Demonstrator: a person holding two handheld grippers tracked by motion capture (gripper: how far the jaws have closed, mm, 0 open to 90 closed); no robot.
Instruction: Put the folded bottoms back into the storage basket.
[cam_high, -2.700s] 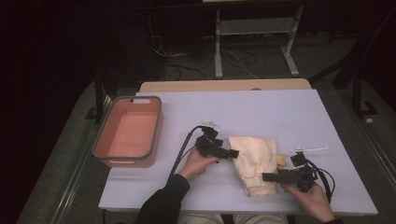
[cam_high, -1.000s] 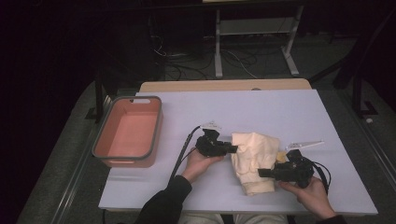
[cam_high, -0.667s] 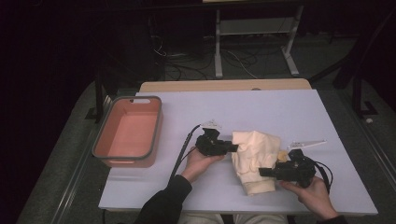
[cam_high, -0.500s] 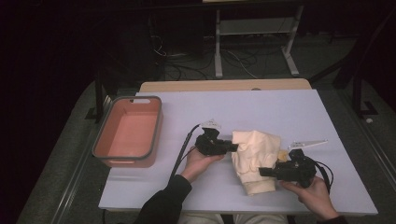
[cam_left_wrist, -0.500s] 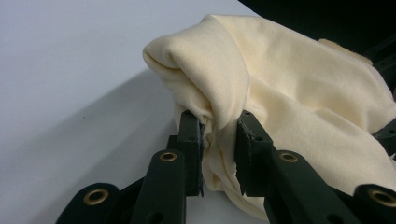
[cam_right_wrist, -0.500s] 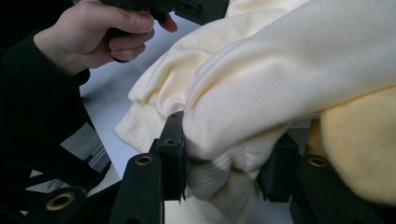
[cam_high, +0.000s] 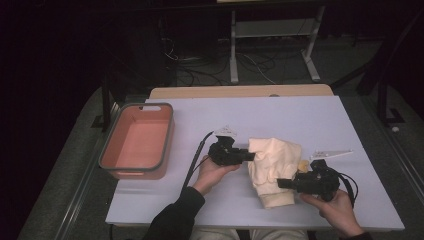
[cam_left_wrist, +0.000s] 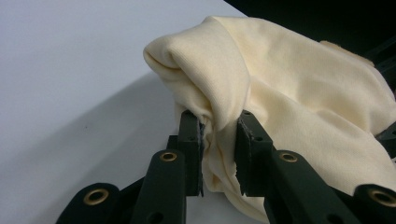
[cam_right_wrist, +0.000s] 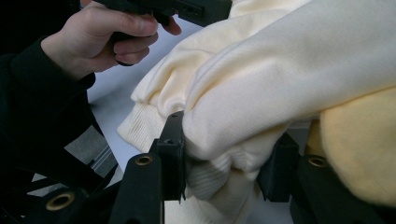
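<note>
Gripping cream sweatshirt (cam_high: 272, 167), L claw (cam_high: 250, 156) & R claw (cam_high: 282, 183); no legible writing.

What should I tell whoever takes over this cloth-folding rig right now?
Left gripper: shut on a fold at the cloth's left edge.
Right gripper: shut on a thick bunched fold at the cloth's near right side.
The cream cloth sits mid-table, partly gathered and folded over itself. The orange bin stands at the left.
Done: both grips taken, first fold begun.
Left: probably finish folding, then likely move it to the bin.
</note>
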